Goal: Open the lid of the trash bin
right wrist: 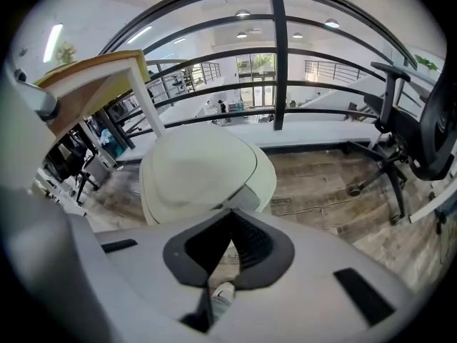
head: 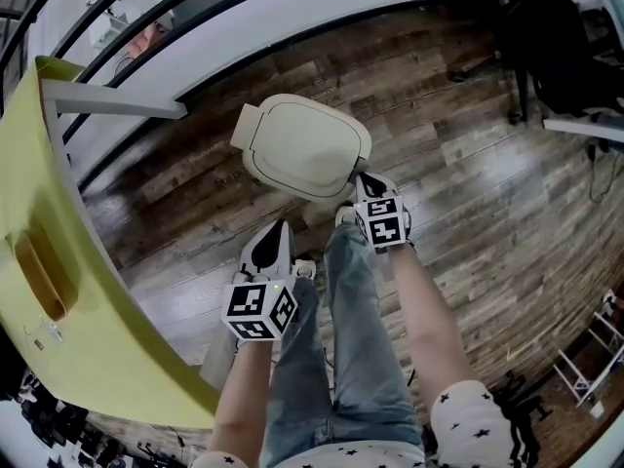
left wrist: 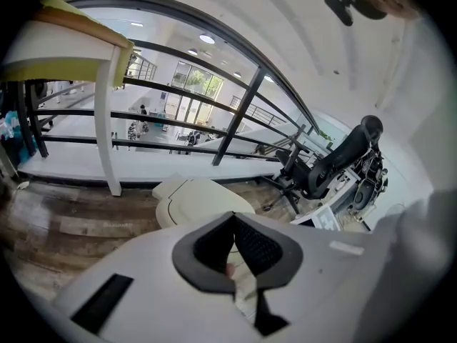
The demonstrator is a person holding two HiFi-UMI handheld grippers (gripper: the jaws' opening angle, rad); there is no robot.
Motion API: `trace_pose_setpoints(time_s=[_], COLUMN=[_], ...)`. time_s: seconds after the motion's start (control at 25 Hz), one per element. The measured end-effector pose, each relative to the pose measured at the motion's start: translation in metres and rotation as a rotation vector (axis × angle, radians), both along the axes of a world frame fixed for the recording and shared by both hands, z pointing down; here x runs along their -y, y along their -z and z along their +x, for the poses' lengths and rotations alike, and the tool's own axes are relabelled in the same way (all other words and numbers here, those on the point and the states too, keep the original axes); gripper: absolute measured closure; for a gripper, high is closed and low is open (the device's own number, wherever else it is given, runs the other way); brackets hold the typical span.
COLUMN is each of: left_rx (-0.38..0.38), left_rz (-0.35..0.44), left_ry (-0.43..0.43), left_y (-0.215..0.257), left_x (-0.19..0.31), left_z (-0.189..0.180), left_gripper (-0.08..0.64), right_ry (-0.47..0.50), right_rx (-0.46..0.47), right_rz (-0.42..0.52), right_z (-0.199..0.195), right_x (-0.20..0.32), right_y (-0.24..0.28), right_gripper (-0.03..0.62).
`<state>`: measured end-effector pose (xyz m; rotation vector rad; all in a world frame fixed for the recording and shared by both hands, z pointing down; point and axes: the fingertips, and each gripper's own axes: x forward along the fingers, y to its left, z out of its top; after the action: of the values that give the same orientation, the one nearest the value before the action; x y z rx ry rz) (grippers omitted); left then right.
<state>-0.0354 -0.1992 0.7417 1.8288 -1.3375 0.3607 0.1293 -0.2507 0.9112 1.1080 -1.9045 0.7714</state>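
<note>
The left tool point(head: 275, 230) is clenched on nothing, held over the wood floor point(head: 468, 213) short of the trash bin point(right wrist: 265, 181). The cream bin stands on the floor, its lid point(head: 302, 144) down, so the contents are hidden. The right tool point(head: 366, 179), clenched and empty too, is close by the bin's near edge.

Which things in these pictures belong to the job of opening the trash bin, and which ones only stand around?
For the job:
- closed cream plastic trash bin
- right hand-held gripper, jaws together, at the bin's near edge
- left hand-held gripper, jaws together, further back

Only standing around:
- yellow-green table
- black office chair
- black metal railing
</note>
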Motion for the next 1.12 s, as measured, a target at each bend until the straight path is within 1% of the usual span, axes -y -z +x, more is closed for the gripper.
trace_pose_setpoints(time_s=[0.28,0.48,0.92,1.04,1.12], left_rx=[0.003,0.004,0.002,0.004,0.006], left_rz=[0.005,0.005,0.018,0.024,0.029], left_ry=[0.013,0.029,0.025,0.024,0.024], left_y=[0.001,0.001,0.011,0.015,0.018], left_x=[-0.001,-0.003,-0.008,-0.009,-0.01], left_z=[-0.005,-0.008,-0.007,-0.007,-0.007], left_gripper=[0.548,0.548,0.548,0.548,0.548], right_ry=[-0.039,-0.042,-0.069,-0.05,-0.036], right_rx=[0.007,-0.006,-0.011,-0.017,-0.013], right_rz=[0.001,0.01,-0.017,-0.036,-0.031], right_z=[0.004,0.005,0.002,-0.002,-0.005], right_x=[0.0,0.0,0.002,-0.001,-0.004], right_y=[-0.004,-0.004,0.0,0.003,0.008], right_gripper=[0.598,0.598,0.598,0.598,0.598])
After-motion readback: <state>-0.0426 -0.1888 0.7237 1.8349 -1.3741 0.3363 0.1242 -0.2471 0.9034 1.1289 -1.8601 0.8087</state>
